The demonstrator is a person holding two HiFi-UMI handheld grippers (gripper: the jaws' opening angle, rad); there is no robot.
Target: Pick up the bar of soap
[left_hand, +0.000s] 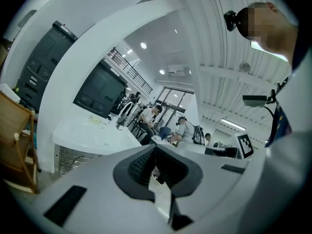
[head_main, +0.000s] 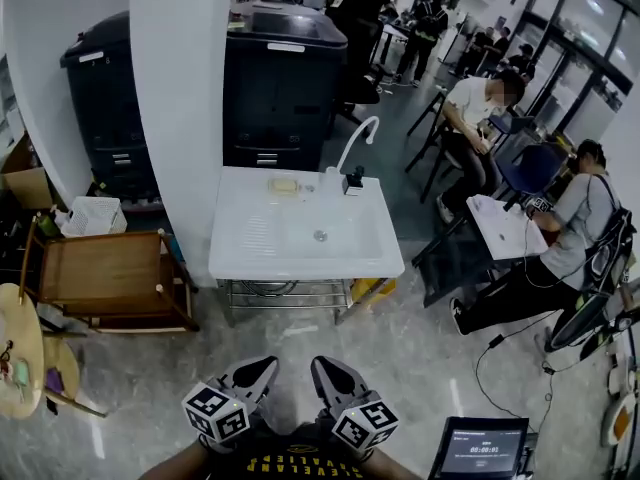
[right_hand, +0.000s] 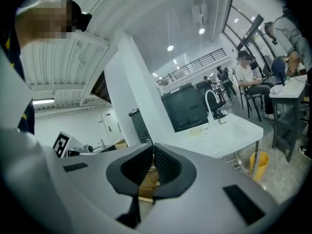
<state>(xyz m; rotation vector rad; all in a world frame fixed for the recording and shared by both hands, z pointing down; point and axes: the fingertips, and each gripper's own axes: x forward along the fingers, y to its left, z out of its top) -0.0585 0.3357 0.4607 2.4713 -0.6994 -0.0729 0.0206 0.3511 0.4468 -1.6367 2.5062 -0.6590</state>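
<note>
Both my grippers hang low in front of me, well apart from the work. The left gripper (head_main: 262, 368) has its fingers (left_hand: 140, 165) pressed together on nothing. The right gripper (head_main: 322, 366) is the same, its fingers (right_hand: 165, 167) together and empty. The bar of soap (head_main: 284, 185) lies on the back ledge of the white counter (head_main: 240, 253), near the faucet (head_main: 357, 138) and to its left. From here it is only a small yellowish patch, so I take it for the soap. I judge the approach not yet begun. Next I must get close, part one gripper's fingers, and lower them around the bar.
</note>
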